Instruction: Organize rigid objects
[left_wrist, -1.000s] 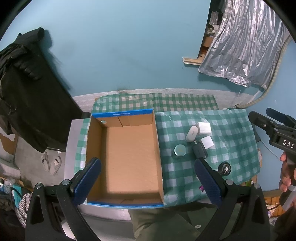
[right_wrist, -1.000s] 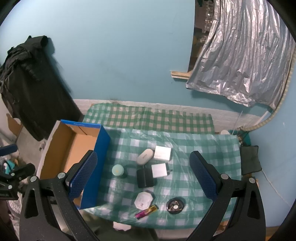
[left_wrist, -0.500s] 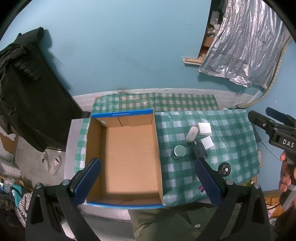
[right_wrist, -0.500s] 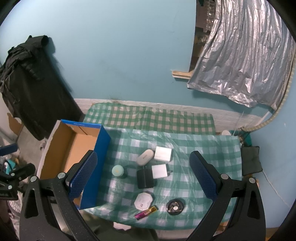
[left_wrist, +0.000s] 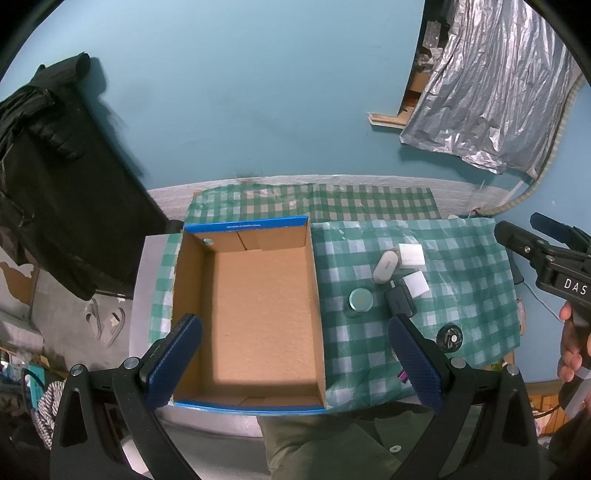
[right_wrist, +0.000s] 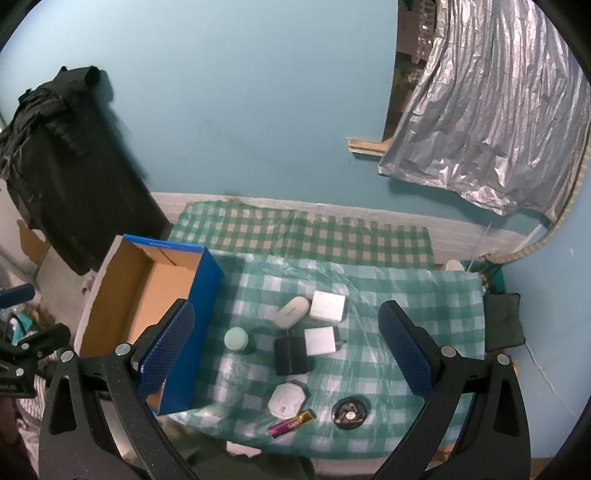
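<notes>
An empty cardboard box (left_wrist: 192, 280) with blue rim sits on the left of a green checked table (right_wrist: 406, 295); it also shows in the right wrist view (right_wrist: 207, 291). Right of it lie a grey oval case (right_wrist: 292, 312), two white cubes (right_wrist: 328, 305) (right_wrist: 320, 340), a teal-lidded jar (right_wrist: 236, 339), a black charger (right_wrist: 290, 356), a white octagonal case (right_wrist: 288, 398), a pink-gold battery (right_wrist: 292, 424) and a black round disc (right_wrist: 350, 412). My left gripper (left_wrist: 293, 363) hovers open and empty above the box. My right gripper (right_wrist: 284, 350) hovers open and empty above the objects.
A black garment (right_wrist: 62, 158) hangs on the left wall. Silver foil (right_wrist: 491, 122) covers a window at the right. A black pad (right_wrist: 501, 321) lies beyond the table's right edge. Slippers (left_wrist: 107, 321) lie on the floor at left.
</notes>
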